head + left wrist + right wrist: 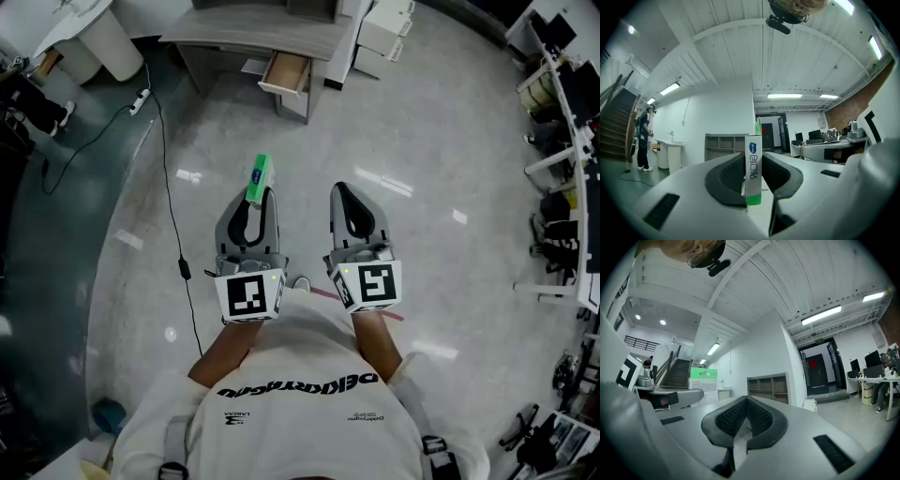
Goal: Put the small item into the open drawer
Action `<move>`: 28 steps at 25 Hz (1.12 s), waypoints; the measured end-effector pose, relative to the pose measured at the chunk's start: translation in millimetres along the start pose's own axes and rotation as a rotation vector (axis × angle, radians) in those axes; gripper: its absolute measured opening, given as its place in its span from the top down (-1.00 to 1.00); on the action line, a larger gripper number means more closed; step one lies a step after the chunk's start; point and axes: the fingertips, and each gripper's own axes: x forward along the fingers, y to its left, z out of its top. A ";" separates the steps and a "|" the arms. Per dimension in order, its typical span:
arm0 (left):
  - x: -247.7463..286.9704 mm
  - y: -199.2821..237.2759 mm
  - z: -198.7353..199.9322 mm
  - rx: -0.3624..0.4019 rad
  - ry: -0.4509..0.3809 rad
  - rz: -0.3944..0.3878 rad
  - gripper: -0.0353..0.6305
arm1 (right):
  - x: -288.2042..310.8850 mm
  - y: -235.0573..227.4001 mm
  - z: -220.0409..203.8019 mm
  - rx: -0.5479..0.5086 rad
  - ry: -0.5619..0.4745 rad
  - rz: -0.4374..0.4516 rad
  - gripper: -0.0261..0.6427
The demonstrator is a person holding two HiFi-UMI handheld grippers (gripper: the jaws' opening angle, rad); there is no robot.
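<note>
One small white-and-green cardboard box (261, 177) stands upright between the fingers (726, 177) of the left gripper (266, 197), which close on its two flat sides; the box's green end projects beyond the fingertips. The right gripper (340, 190), beside the left and level with it, has its fingers (761, 420) closed together with nothing between them. One open wooden drawer (286, 73) projects from the grey counter (253, 37), well apart from the box. A stretch of pale polished floor (441, 141) lies between them. One black cable (169, 187) runs across the floor left of the grippers to one white power strip (141, 100).
</note>
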 end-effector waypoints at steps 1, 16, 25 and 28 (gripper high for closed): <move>-0.1 -0.8 -1.8 -0.005 0.006 0.004 0.60 | -0.4 -2.2 -1.0 0.008 0.000 0.000 0.83; 54.7 25.0 -35.0 -0.050 0.027 0.004 0.60 | 63.9 -18.6 -24.1 -0.001 0.028 -0.003 0.83; 153.8 66.2 -61.5 -0.092 0.053 -0.025 0.60 | 168.1 -40.5 -40.3 -0.004 0.051 0.010 0.83; 199.5 88.5 -56.0 -0.108 0.031 -0.044 0.60 | 217.1 -55.3 -29.6 -0.013 0.039 -0.025 0.83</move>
